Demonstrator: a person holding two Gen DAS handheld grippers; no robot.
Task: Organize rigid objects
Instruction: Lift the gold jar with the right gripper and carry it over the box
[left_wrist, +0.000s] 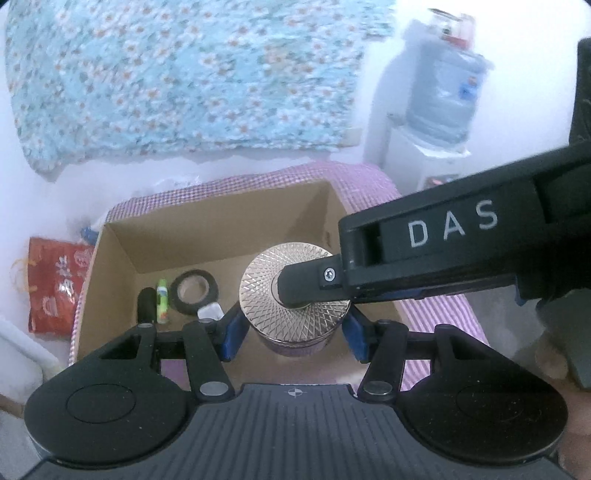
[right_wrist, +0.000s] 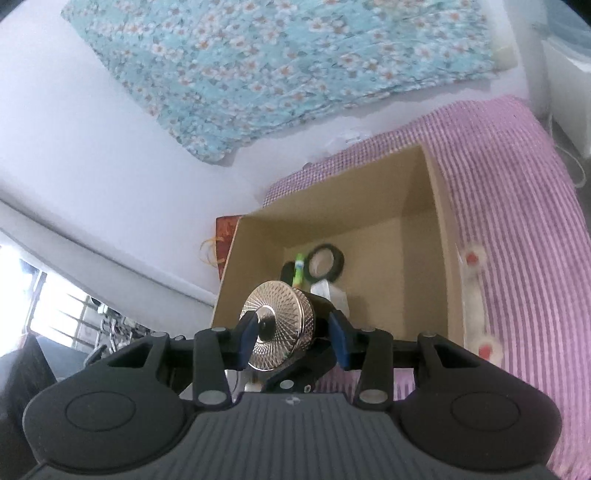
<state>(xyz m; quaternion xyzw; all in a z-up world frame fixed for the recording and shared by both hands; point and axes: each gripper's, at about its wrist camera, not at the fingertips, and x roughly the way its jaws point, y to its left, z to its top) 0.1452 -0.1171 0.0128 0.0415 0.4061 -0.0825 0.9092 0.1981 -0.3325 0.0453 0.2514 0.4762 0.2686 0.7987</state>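
Jar (left_wrist: 295, 328) clamped in left gripper (left_wrist: 293, 332) above cardboard box (left_wrist: 122, 258) near edge; right gripper (right_wrist: 291, 336) apparently pinching lid knob (right_wrist: 266, 325). Risk: lid (left_wrist: 295, 284) pulling loose, jar dropping onto tape roll (left_wrist: 195, 291).

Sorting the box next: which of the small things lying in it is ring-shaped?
The black tape roll: a ring with an open middle. The black stick and green tube beside it are straight.

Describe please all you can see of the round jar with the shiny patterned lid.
The jar is round and low, with a shiny metal-looking lid cut in a fine diamond pattern and a small centre knob. Its body looks purplish. It stands upright above the cardboard box. The left gripper clamps its sides; the right gripper has one finger across the lid.
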